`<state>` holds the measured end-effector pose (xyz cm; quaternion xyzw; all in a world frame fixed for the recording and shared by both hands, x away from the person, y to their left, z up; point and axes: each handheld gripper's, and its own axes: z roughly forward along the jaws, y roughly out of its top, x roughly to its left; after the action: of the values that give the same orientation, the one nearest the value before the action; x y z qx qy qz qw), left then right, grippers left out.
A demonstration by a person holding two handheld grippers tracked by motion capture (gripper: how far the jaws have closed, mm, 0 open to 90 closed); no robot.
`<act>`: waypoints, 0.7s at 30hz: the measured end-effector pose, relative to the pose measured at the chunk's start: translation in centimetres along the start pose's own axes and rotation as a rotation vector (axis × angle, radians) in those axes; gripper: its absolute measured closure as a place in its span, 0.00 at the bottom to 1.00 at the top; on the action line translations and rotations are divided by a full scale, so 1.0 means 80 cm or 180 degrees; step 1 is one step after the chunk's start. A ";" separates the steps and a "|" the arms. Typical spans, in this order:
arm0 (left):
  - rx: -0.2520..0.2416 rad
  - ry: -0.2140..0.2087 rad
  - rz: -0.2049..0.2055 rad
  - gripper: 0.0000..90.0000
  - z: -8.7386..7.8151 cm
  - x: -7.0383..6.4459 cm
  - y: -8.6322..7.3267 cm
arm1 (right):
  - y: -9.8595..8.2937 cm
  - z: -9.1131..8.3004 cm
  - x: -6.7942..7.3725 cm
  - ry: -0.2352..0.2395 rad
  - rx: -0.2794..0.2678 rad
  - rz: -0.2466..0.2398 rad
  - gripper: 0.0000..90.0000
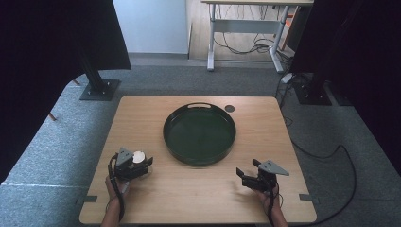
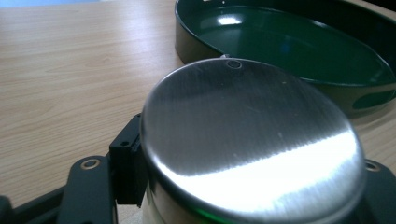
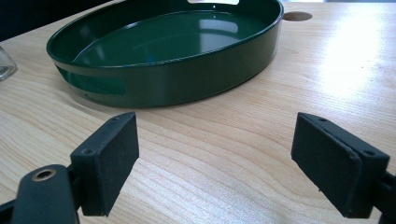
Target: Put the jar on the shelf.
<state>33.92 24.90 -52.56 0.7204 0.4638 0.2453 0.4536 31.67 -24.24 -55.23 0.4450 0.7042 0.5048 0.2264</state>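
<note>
**Two grippers at the near edge, one of them loaded**

Nearest of all, in the left gripper view, sits a brushed metal lid — the round top of a jar or tin clamped between the black jaws of the left gripper. What the body of that container is made of I cannot tell; a pale disc is all the high view gives of it. From the centre of the wooden table, this gripper lies at about eight o'clock, close to the near edge, the person's left hand behind it.

At roughly four o'clock rests the right gripper — jaws spread wide with nothing between them, bare wood showing in the gap in its own view. Both pads are clear of the tabletop grain beyond.

Between and beyond the two, just past the table's centre toward twelve o'clock, stands a round dark green tray, glossy, with slot handles cut in its wall. A small dark round hole in the tabletop sits at the tray's one o'clock, just apart from its rim.
</note>
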 end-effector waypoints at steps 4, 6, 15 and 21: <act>-0.0006 0.0036 0.0024 0.38 0.000 -0.002 0.001 | 0.000 0.000 0.000 -0.0008 -0.0003 0.0000 0.16; -0.0033 0.0031 0.0008 0.38 0.000 -0.002 0.000 | 0.000 0.000 0.000 -0.0009 0.0002 0.0000 0.16; -0.0106 -0.0061 -0.0030 0.39 -0.003 0.000 0.002 | 0.000 0.000 0.000 -0.0007 -0.0001 0.0018 0.16; -0.0104 -0.0089 -0.0002 0.39 -0.005 -0.002 0.006 | 0.000 0.000 0.000 -0.0016 0.0000 0.0006 0.16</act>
<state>33.75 24.83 -51.93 0.7161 0.4536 0.2426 0.4718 31.67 -24.24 -55.23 0.4469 0.7031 0.5040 0.2277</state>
